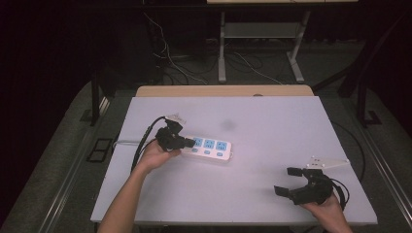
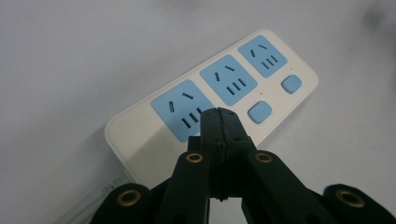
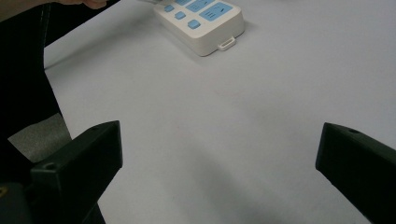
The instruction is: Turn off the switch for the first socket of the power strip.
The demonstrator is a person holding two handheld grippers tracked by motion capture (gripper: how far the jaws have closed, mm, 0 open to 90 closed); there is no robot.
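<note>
A white power strip (image 1: 214, 148) with three blue socket panels and small blue buttons lies flat on the table, left of centre. My left gripper (image 1: 189, 143) is shut with nothing between its jaws. Its joined tips (image 2: 219, 114) rest over the strip (image 2: 140, 128) just below the nearest socket panel, hiding the spot under them; whether they touch it I cannot tell. Two blue buttons (image 2: 260, 112) show beside the tips. My right gripper (image 1: 286, 181) stands open and empty near the table's front right corner, well apart from the strip (image 3: 205, 23), with bare table between its jaws (image 3: 219, 144).
The strip's pale cable (image 1: 124, 142) runs off the table's left edge. The white tabletop (image 1: 272, 126) ends close behind the right hand. Beyond the far edge stand a desk frame (image 1: 222, 53) and loose floor cables (image 1: 170, 60).
</note>
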